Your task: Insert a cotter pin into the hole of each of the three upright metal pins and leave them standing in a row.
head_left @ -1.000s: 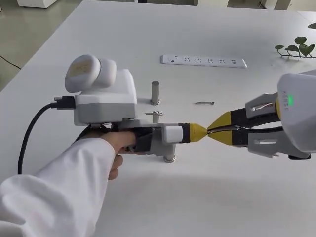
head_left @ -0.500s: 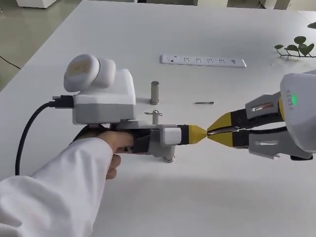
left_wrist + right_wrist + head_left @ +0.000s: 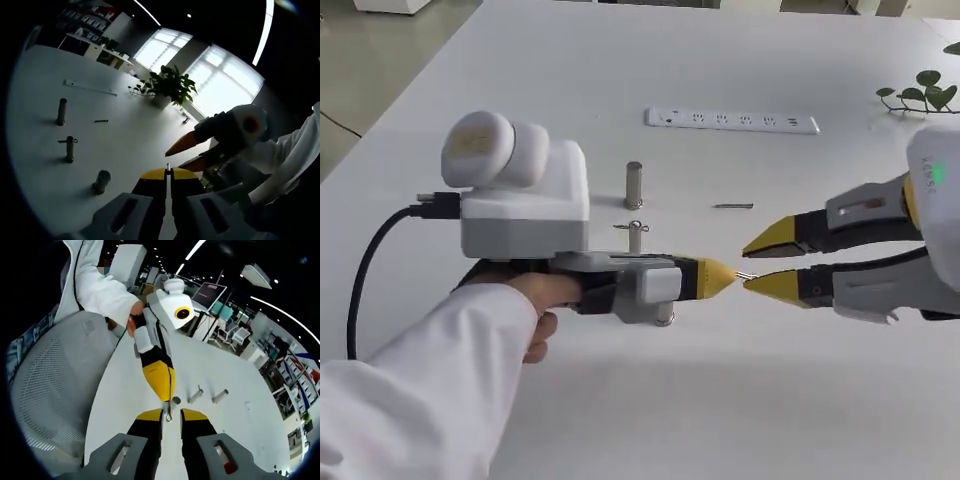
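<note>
Progress, as I read it, stands at one pin out of three. The middle pin [image 3: 636,238], just beyond my left gripper [image 3: 725,277], has a fitted cotter pin [image 3: 631,229] crosswise through its head. The far pin [image 3: 634,186], further out past the same gripper, stands bare. The near pin [image 3: 663,319] sits almost under the left gripper's body, and in the left gripper view its top looks empty too. All three stand upright in a line on the table [image 3: 620,420].

My left gripper is clamped on the held cotter pin [image 3: 744,276], which pokes out of its tips toward the right gripper [image 3: 752,265]. The right gripper's jaws are spread apart, one above and one below that pin. In the right gripper view the pin's looped end lies between them, and I can't tell whether it touches either jaw.

A loose cotter pin [image 3: 733,207] lies flat on the table beyond the right gripper's tips, off to the side of the far pin.

So I judge two insertions remain: the pin in my left gripper for one bare post, and the loose one to be picked up for the other. The row itself looks fine, provided I don't knock the near pin, which is so close under the left gripper.
</note>
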`<state>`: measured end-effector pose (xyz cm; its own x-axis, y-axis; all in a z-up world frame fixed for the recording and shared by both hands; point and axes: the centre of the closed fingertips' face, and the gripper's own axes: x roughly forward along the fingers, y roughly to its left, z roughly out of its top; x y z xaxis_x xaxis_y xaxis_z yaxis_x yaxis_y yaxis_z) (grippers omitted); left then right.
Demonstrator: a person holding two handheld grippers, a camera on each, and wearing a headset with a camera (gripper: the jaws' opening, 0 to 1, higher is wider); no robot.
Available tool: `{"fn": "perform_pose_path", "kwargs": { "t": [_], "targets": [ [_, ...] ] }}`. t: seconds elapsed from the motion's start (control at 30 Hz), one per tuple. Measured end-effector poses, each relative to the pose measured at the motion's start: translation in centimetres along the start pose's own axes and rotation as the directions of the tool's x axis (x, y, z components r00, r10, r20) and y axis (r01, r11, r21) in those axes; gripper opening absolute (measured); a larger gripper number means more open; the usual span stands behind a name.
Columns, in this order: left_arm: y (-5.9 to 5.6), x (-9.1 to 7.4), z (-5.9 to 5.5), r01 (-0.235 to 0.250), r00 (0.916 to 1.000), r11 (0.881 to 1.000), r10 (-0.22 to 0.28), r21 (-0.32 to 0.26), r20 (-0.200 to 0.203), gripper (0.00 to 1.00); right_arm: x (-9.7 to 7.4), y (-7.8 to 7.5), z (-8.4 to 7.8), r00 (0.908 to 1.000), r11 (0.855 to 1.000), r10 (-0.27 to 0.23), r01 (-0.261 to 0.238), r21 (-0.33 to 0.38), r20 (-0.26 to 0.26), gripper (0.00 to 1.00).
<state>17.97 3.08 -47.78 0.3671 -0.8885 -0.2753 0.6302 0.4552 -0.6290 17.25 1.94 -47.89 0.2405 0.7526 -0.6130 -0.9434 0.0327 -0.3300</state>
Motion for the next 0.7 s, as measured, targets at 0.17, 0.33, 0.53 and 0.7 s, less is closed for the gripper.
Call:
{"fn": "perform_pose_path", "kwargs": {
  "t": [0.17, 0.33, 0.53, 0.7],
  "targets": [
    [-0.6, -0.5, 0.0, 0.042, 0.9991, 0.992, -0.043, 0.121, 0.000, 0.00, -0.4, 0.3, -0.3, 0.9992, 0.996, 0.037, -0.038, 0.081, 0.015, 0.12],
    [-0.8, -1.0, -0.3, 0.060, 0.9981, 0.974, -0.054, 0.220, -0.030, 0.00, -0.3, 1.0, -0.3, 0.9907, 0.972, 0.115, -0.127, 0.198, 0.073, 0.11],
    [-1.8, -1.6, 0.0, 0.117, 0.9928, 0.938, -0.120, 0.327, -0.011, 0.00, 0.0, 1.5, 0.3, 0.9827, 0.956, 0.157, -0.176, 0.234, 0.097, 0.09],
    [-2.6, -2.0, 0.0, 0.141, 0.9889, 0.898, -0.148, 0.416, -0.017, 0.00, 0.3, 2.0, 0.8, 0.9758, 0.949, 0.186, -0.209, 0.237, 0.114, 0.06]
  ]
}}
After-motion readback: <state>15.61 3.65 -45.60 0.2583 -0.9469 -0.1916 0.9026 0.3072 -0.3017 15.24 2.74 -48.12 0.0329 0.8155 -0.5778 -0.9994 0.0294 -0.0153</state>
